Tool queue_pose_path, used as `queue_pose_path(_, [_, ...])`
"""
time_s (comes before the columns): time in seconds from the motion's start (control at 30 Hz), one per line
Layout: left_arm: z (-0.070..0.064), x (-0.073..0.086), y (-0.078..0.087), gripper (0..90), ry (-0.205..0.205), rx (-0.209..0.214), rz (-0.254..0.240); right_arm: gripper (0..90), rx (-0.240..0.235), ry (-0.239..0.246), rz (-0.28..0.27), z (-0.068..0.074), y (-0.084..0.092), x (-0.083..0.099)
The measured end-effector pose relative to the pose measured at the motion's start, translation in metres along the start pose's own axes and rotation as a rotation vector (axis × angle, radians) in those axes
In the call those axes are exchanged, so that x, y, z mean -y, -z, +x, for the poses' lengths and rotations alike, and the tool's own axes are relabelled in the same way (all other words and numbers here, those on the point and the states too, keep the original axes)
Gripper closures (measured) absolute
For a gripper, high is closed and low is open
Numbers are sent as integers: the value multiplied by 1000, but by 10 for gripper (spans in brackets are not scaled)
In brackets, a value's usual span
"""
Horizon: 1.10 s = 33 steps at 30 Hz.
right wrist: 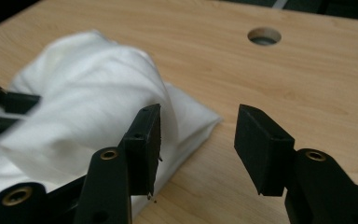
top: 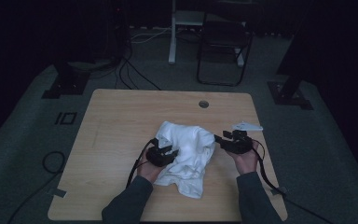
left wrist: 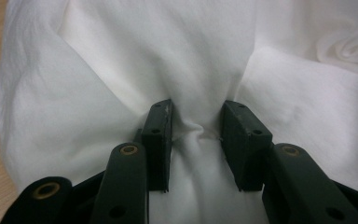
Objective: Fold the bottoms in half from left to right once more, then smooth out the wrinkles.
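Observation:
A crumpled white cloth (top: 189, 149) lies in a heap at the middle of the wooden table (top: 121, 116). My left gripper (top: 170, 151) is at the heap's left side. In the left gripper view its jaws (left wrist: 196, 135) pinch a gathered fold of the cloth (left wrist: 168, 56), with wrinkles running between the pads. My right gripper (top: 219, 138) hovers just off the cloth's right edge. In the right gripper view it (right wrist: 198, 140) stands open with bare wood between the jaws, and the cloth (right wrist: 84, 93) lies to their left, apart from them.
A round cable hole (top: 203, 104) sits in the table's far edge, also seen as the hole (right wrist: 264, 36) beyond the right jaws. Past the table a dark folding chair (top: 223, 46) and cables (top: 130, 70) rest on the grey carpet. Bare wood surrounds the cloth.

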<state>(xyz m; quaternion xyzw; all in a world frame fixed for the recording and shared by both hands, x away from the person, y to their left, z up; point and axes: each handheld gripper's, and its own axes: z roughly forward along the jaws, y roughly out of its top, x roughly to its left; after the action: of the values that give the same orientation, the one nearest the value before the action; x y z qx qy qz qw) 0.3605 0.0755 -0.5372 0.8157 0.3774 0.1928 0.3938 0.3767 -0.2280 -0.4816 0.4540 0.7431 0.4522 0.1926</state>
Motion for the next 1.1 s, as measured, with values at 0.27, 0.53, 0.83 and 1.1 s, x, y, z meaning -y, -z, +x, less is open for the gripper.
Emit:
queue_pose_path(0.27, [-4,2,-1,639,-3,-33,-16,458,-66,68,-54,26,2,-14])
queue_pose_path(0.53, [-6,1,-4,638,-14,-75,-14,340,-91,78,-22,43,-26,-16])
queue_pose_path(0.83, [7,-9,-16,637,-4,-89,-17,464,-31,25,-93,27,-11,-23])
queue_pose_path(1.1, [5,-9,-17,636,-10,-99,-24,374,-80,42,-106,29,-8,-26])
